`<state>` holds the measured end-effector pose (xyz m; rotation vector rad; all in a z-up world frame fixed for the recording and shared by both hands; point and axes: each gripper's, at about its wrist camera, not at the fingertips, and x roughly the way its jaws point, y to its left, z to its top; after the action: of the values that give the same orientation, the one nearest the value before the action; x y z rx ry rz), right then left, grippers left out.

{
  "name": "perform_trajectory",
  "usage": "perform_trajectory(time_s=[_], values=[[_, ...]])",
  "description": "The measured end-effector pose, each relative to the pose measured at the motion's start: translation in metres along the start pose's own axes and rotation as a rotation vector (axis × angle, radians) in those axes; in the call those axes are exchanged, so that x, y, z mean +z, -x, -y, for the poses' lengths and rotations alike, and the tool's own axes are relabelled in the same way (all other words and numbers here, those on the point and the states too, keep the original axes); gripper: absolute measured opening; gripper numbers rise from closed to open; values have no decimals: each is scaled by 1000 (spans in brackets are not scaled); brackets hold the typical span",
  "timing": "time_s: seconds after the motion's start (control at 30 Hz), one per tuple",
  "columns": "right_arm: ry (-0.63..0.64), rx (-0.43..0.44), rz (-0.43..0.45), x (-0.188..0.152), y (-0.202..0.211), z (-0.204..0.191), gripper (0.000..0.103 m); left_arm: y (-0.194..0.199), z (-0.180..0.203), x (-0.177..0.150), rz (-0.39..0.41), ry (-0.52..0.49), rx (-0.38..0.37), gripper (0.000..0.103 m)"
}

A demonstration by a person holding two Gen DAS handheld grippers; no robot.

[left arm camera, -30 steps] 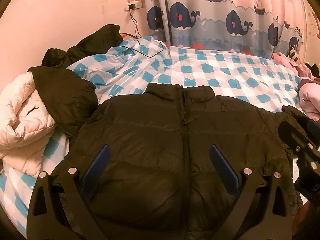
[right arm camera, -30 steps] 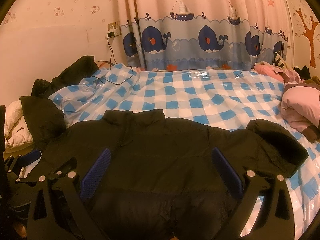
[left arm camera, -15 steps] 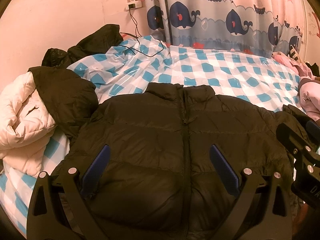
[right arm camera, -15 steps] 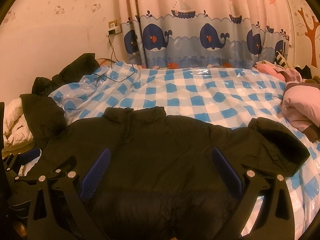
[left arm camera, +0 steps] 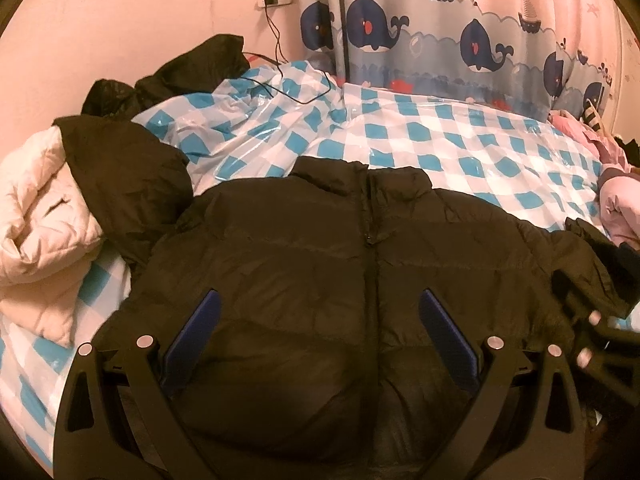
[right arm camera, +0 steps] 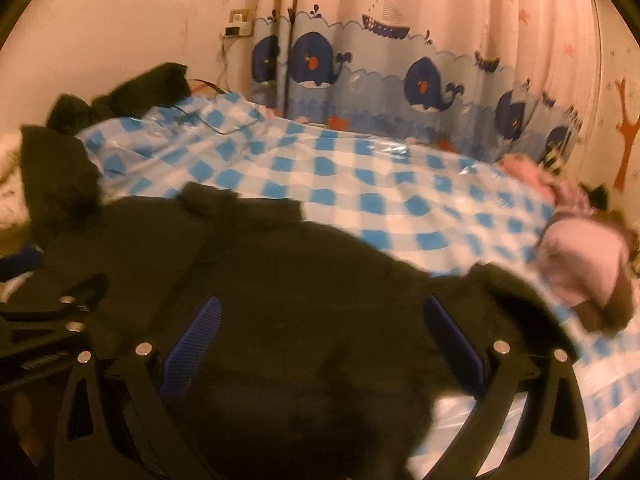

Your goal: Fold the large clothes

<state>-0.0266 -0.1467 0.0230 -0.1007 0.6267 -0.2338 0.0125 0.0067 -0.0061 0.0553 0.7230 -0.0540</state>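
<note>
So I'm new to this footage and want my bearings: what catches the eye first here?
A big dark puffer jacket lies spread front-up across the near part of the bed, zipper closed, collar toward the curtain. Under it, a glossy blue-and-white checked cover runs back to a whale-and-sailboat curtain. The left tool and the right tool are both open above the jacket, and a cream quilted garment is piled at the left.

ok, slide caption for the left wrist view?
Open left gripper above a zipped dark puffer jacket laid flat on the checkered bed cover.
</note>
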Motion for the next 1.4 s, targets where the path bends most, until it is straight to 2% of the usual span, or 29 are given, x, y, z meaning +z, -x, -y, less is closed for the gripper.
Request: perform_trajectory(time_s=[0.1, 0.23, 0.3, 0.4, 0.5, 0.63, 0.7, 0.77, 0.8, 0.87, 0.93, 1.03, 1.13, 1.2, 1.27, 1.33, 1.4], values=[[2, -28, -21, 9, -9, 33, 98, -2, -1, 1, -6, 10, -4, 95], [47, -119, -83, 22, -36, 106, 98, -6, -6, 1, -27, 31, -13, 95], [77, -153, -198, 23, -67, 156, 98, -8, -11, 2, -41, 55, -28, 95], [102, -156, -339, 20, -104, 203, 97, -12, -20, 2, -61, 99, -42, 95], [123, -138, -431, 15, -131, 229, 97, -20, -25, 1, -86, 143, -56, 95], [208, -163, -488, 13, -162, 229, 97, -29, -25, -1, -114, 165, -59, 95], [281, -214, -548, 9, -182, 226, 86, -32, -21, -2, -117, 156, -50, 95], [306, -215, -629, 1, -200, 229, 22, -34, -17, -2, -118, 145, -48, 95], [273, -188, -660, -2, -206, 236, 14, -34, -17, -1, -118, 142, -50, 95], [212, -173, -659, -1, -208, 250, 7, -35, -15, -1, -120, 134, -50, 95], [83, -125, -606, 8, -197, 270, 6, -38, -12, 0, -128, 131, -52, 95], [-234, -31, -427, 22, -151, 328, 5, -39, -10, -1, -135, 135, -62, 95], [-519, 50, -258, 19, -101, 379, 5, -36, -8, -2, -129, 129, -61, 95], [-784, 113, -115, -10, -56, 423, 5, -35, -7, -3, -127, 131, -62, 95], [-1014, 125, -30, -59, -23, 453, 6, -35, -8, -4, -133, 137, -66, 95], [-1116, 109, -36, -98, -11, 466, 7, -36, -8, -6, -147, 153, -80, 95], [-1200, 100, -102, -141, -5, 475, 13, -37, -9, -9, -161, 165, -91, 95]])
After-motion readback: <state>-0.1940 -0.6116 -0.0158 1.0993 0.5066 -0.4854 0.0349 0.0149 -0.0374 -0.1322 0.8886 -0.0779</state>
